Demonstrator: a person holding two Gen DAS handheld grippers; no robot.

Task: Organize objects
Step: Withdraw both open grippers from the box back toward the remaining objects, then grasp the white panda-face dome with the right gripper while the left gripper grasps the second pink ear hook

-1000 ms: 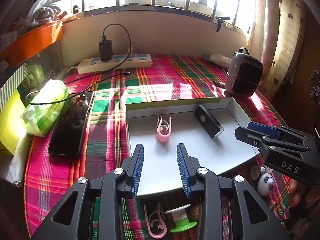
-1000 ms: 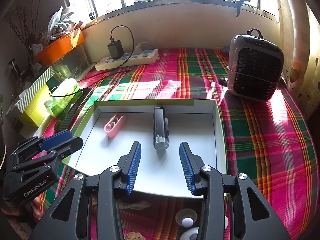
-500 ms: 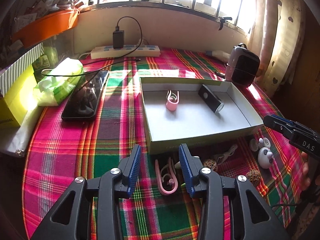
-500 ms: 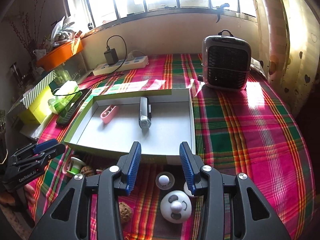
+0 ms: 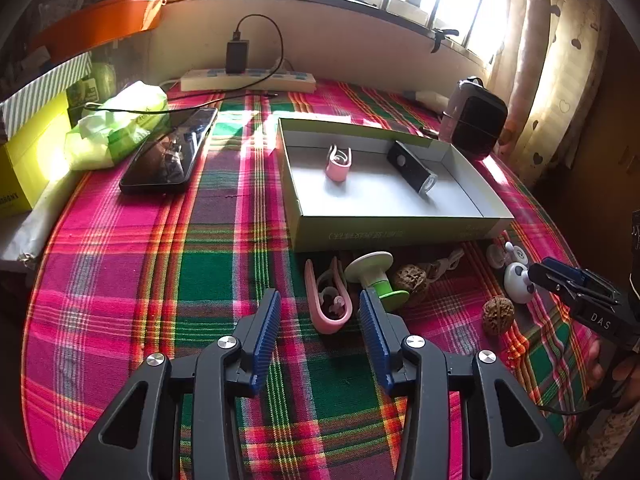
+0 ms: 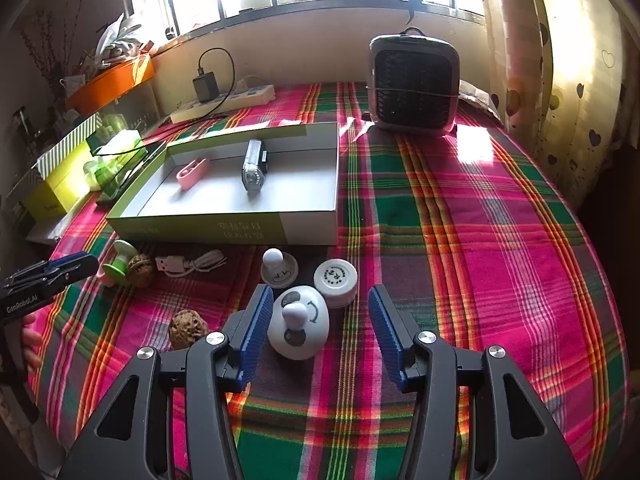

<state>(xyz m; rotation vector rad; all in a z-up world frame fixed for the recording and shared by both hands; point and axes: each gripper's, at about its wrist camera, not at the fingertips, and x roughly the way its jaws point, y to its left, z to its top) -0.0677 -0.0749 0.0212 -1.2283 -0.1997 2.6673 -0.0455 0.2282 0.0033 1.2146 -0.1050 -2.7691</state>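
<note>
Pink clip (image 5: pixel 328 304) is lying lengthwise between the left gripper's (image 5: pixel 318 322) spread, just-opening fingers (image 5: pixel 267 322), untouched.

Each hand-held gripper is a black plastic frame with triangular cut-outs and silver screw heads, ending in two ribbed blue pads: the left hand-held gripper (image 5: pixel 318 316) and the right hand-held gripper (image 6: pixel 320 322). White lettering reads "DAS" at right of the left view and "GenRobot.AI" at left of the right view.
</note>
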